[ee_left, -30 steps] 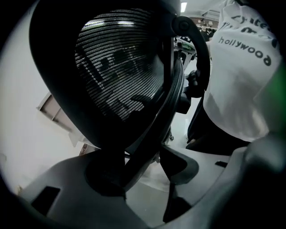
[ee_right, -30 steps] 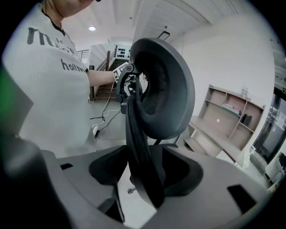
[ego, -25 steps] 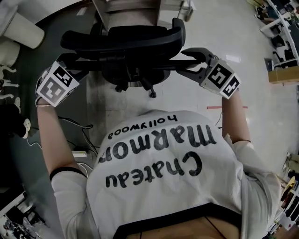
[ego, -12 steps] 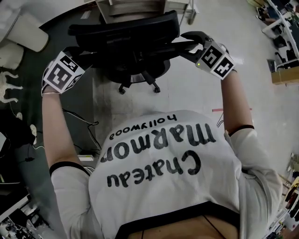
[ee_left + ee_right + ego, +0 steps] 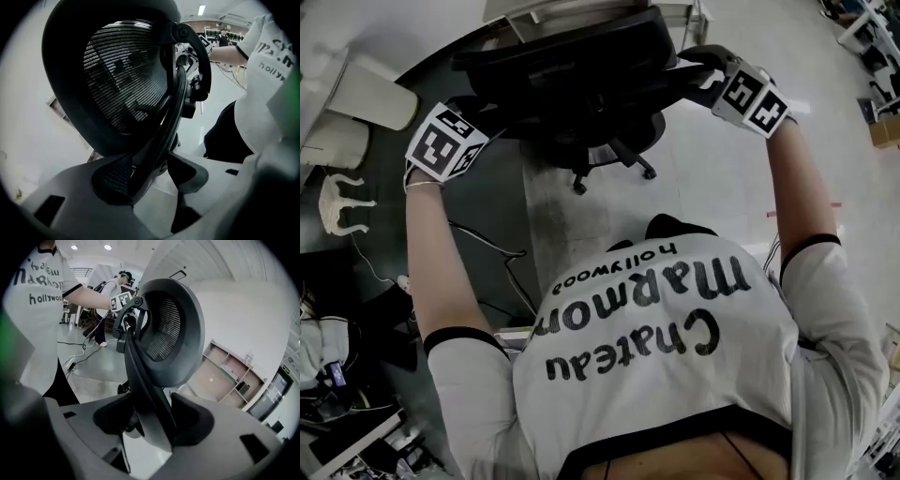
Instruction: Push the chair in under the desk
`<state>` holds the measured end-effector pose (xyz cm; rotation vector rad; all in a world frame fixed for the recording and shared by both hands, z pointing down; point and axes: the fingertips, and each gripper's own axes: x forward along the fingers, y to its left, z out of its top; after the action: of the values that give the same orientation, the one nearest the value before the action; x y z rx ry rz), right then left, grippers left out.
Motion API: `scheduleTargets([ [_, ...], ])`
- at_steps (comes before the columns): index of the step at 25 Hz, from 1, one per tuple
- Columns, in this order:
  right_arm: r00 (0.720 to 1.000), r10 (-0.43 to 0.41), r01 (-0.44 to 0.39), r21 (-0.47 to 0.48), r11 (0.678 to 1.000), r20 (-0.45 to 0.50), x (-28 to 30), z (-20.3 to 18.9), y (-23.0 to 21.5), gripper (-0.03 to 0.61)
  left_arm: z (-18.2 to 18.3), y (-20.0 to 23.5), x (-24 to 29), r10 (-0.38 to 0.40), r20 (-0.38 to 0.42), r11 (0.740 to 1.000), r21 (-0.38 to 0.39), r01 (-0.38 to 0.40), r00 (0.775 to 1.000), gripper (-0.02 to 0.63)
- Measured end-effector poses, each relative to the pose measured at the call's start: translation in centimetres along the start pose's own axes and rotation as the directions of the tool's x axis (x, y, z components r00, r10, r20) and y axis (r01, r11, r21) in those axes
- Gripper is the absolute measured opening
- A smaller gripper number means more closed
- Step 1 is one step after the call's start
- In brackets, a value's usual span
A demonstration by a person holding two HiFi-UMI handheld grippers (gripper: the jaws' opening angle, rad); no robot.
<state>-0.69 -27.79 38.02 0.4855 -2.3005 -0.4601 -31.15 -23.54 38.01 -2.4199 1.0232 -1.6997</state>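
Observation:
In the head view a black mesh office chair (image 5: 572, 84) stands at the top, its back towards me. My left gripper (image 5: 490, 114) holds the left rim of the backrest and my right gripper (image 5: 692, 73) holds the right rim, both arms stretched forward. The left gripper view shows the backrest (image 5: 122, 84) with its rim running down between the jaws of the left gripper (image 5: 150, 180) and seated in the left pad. The rim of the backrest (image 5: 173, 333) fills the gap in the right gripper (image 5: 150, 423), whose jaws are opening slightly. The chair's seat is hidden.
A pale wooden furniture edge (image 5: 562, 11) lies just beyond the chair. Cables (image 5: 487, 248) run over the dark floor area on the left, near a small white horse figure (image 5: 342, 202) and a white cylinder (image 5: 370, 94). A wooden shelf unit (image 5: 229, 371) stands against the wall.
The chair has rolled away from me towards the pale furniture. Both grippers went with it on the backrest rims, and my arms are stretched out further.

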Motion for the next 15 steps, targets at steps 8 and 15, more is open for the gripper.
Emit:
scheduleTargets([
  [8,0.999,-0.026,0.026,0.007,1.0,0.03,-1.1,0.1,1.2,0.258,0.5,-0.2,-0.3,-0.005,-0.004,1.0,0.025,0.005,1.0,0.247],
  [15,0.998,0.024,-0.021,0.046,0.999,-0.058,5.0,4.6,-2.9,0.239,-2.1,9.3,1.0,-0.074,-0.017,0.997,0.034,0.074,0.997,0.249],
])
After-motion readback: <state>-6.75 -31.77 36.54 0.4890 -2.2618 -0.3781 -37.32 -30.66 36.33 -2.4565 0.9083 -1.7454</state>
